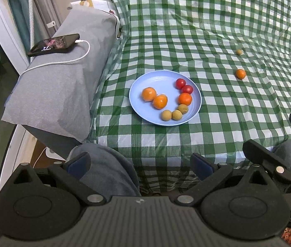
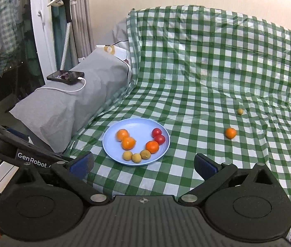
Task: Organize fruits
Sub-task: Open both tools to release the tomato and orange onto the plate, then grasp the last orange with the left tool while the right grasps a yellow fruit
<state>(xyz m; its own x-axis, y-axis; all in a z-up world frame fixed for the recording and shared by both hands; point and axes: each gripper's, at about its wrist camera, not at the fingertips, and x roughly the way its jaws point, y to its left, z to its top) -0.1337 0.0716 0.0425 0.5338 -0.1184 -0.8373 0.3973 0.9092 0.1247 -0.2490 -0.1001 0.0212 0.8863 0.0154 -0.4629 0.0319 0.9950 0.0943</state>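
Blue plate [image 1: 143, 111]: pale plastic, resting on the checked cloth, at the middle of both wrist views.
Cloth [image 1: 217, 30]: green-and-white gingham under a clear shiny film, covering a sofa-like seat and its back.
Orange fruits on plate: two [image 1: 149, 94] [image 1: 160, 101] touching each other at 9 o'clock of the plate's centre; a third, redder one [image 1: 185, 99] at 3 o'clock.
Red tomatoes: two small ones [image 1: 180, 83] [image 1: 187, 89] touching, at 1 o'clock on the plate, just above the redder orange fruit.
Tan round fruits: three [image 1: 166, 115] [image 1: 176, 115] [image 1: 182, 108] in a curved row along the plate's 5 o'clock rim, the last one touching the redder orange fruit.
Loose orange fruit [image 1: 240, 74]: on the cloth, well apart from the plate, at 2 o'clock of it.
Loose tan fruit [image 1: 238, 51]: smaller, further back on the cloth, at 12 o'clock of the loose orange fruit.
Left claw [image 1: 140, 162]: fingers spread wide, nothing between them; a grey-trousered knee [image 1: 108, 164] shows in the gap.
Right claw [image 2: 143, 163]: fingers spread wide, nothing between them; the plate lies just beyond the gap, untouched.
Grey armrest [image 1: 63, 86]: at 9 o'clock of the plate, draped in grey fabric.
Phone [image 1: 53, 44]: dark, screen lit, lying on the armrest with a white cable [image 1: 71, 60] plugged in.
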